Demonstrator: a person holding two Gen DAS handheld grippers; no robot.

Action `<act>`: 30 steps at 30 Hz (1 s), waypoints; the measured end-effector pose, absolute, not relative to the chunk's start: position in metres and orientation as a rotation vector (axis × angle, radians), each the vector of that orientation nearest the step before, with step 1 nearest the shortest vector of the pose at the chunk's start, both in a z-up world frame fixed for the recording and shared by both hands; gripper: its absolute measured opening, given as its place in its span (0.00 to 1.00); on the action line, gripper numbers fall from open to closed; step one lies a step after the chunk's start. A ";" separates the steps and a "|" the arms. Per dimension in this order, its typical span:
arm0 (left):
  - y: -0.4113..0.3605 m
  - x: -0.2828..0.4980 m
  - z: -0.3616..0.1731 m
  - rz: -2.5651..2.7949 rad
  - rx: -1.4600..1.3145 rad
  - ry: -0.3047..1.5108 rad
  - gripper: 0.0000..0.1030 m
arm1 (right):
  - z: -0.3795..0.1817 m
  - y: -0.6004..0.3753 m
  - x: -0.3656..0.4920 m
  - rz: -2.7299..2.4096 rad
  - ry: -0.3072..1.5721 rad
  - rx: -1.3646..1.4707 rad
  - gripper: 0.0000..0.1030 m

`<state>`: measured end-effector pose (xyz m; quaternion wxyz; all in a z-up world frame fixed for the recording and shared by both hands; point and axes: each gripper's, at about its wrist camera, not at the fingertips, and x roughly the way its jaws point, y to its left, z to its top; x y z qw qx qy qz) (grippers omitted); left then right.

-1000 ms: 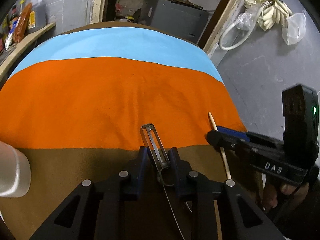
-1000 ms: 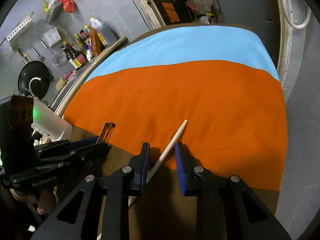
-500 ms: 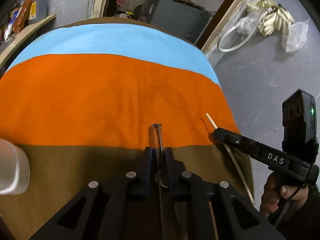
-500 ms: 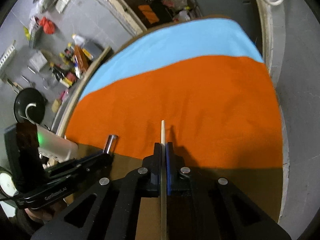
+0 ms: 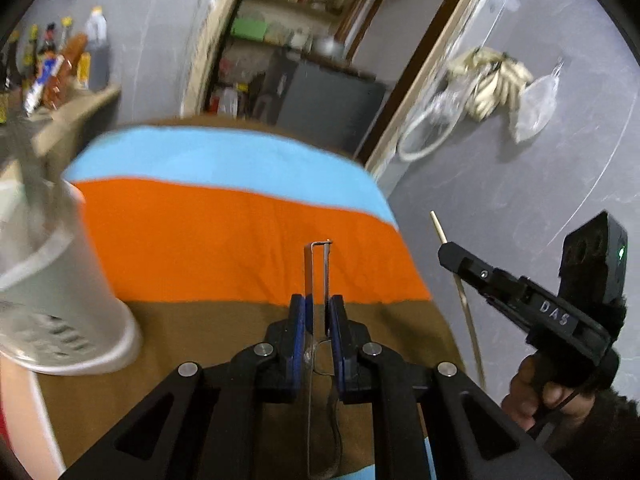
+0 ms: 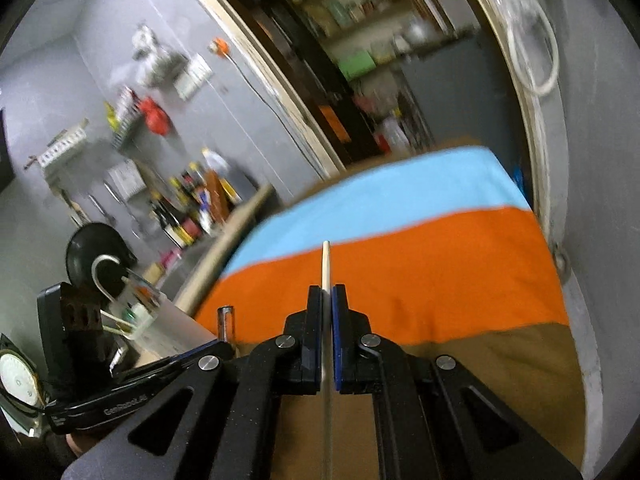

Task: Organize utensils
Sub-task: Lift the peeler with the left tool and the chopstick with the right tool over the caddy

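Fingers on the left gripper (image 5: 316,312) pinching nearly shut on a metal peeler (image 5: 318,272), those on the right gripper (image 6: 327,300) clamping fully onto a wooden chopstick (image 6: 325,264). Holding both clear above the striped cloth (image 5: 224,240) on the worktop. Leaving, by the look of it, the drop into the white utensil holder (image 5: 60,300) at the left, already carrying a few tools.

Metal peeler (image 5: 318,276), slim with an open rectangular frame, pinched in the left claw (image 5: 317,308), pointing forward, lifted above the counter's (image 5: 240,248) brown front strip. Pale wooden chopstick (image 6: 326,268), thin and straight, clamped in the right claw (image 6: 327,300), raised over the counter's orange band.
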<state>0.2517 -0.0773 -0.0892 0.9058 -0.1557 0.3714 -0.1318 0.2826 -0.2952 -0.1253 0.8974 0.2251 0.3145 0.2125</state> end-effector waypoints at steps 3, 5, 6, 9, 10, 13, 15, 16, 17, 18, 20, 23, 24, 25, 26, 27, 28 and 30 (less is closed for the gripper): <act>-0.059 0.239 -0.068 -0.274 -0.321 0.688 0.11 | -0.105 -0.275 0.273 0.464 0.557 0.467 0.04; -0.045 0.231 -0.053 -0.266 -0.315 0.634 0.11 | -0.091 -0.260 0.268 0.484 0.499 0.461 0.04; -0.040 0.229 -0.049 -0.264 -0.313 0.621 0.11 | -0.085 -0.255 0.265 0.488 0.482 0.455 0.04; -0.020 0.221 -0.032 -0.262 -0.320 0.573 0.11 | -0.066 -0.230 0.259 0.509 0.425 0.425 0.04; -0.011 0.218 -0.026 -0.260 -0.325 0.559 0.11 | -0.058 -0.221 0.257 0.519 0.404 0.418 0.04; 0.012 0.212 -0.010 -0.243 -0.333 0.519 0.11 | -0.042 -0.201 0.253 0.540 0.364 0.419 0.04; 0.031 0.206 -0.002 -0.227 -0.341 0.497 0.11 | -0.036 -0.189 0.250 0.555 0.350 0.428 0.04; 0.038 0.205 0.001 -0.220 -0.344 0.489 0.11 | -0.033 -0.182 0.251 0.563 0.344 0.434 0.04; 0.047 0.203 0.006 -0.209 -0.349 0.477 0.11 | -0.029 -0.174 0.252 0.573 0.334 0.443 0.04; 0.054 0.201 0.007 -0.201 -0.352 0.470 0.11 | -0.027 -0.168 0.250 0.578 0.325 0.448 0.04; 0.071 0.198 0.013 -0.173 -0.360 0.448 0.11 | -0.020 -0.154 0.251 0.595 0.298 0.465 0.04; 0.100 0.196 0.020 -0.117 -0.380 0.405 0.11 | -0.014 -0.136 0.254 0.612 0.253 0.490 0.04; 0.105 0.195 0.019 -0.103 -0.382 0.395 0.11 | -0.014 -0.132 0.255 0.612 0.239 0.497 0.04; 0.114 0.195 0.019 -0.083 -0.386 0.385 0.11 | -0.011 -0.125 0.257 0.609 0.217 0.510 0.04; 0.124 0.197 0.019 -0.057 -0.395 0.373 0.11 | -0.010 -0.120 0.258 0.606 0.202 0.520 0.04; 0.131 0.199 0.018 -0.038 -0.403 0.363 0.11 | -0.009 -0.114 0.260 0.604 0.183 0.532 0.04; 0.137 0.200 0.017 -0.023 -0.411 0.354 0.11 | -0.007 -0.108 0.262 0.599 0.161 0.543 0.04; 0.151 0.203 0.014 0.018 -0.429 0.335 0.11 | -0.006 -0.099 0.265 0.586 0.131 0.554 0.04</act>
